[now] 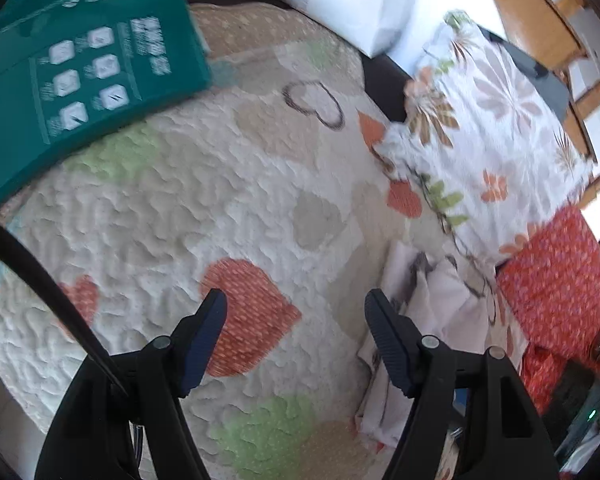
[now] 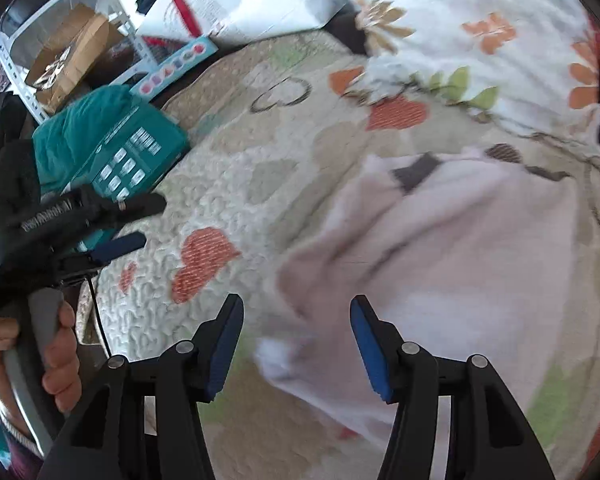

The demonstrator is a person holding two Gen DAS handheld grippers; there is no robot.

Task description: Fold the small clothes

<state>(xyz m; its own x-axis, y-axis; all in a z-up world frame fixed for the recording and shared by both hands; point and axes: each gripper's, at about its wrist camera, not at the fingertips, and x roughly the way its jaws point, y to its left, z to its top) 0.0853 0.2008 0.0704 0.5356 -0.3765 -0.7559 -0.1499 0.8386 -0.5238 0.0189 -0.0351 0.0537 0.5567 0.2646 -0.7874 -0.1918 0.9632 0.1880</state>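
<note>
The pale garment [image 2: 440,264] lay crumpled on the quilt [image 2: 220,184], at one o'clock from the right gripper [image 2: 296,344], whose fingers were spread and empty. The left gripper [image 1: 296,336] was also spread. Next move, probably: pinch an edge to fold.

Quilted heart-print bedcover [image 1: 172,208]; on it pale garment [image 2: 440,264], teal package [image 1: 80,68], floral pillow [image 1: 492,128].

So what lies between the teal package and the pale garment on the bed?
Only bare quilt, with its orange heart patch, separates the teal package from the pale garment. The right wrist view shows this best.
</note>
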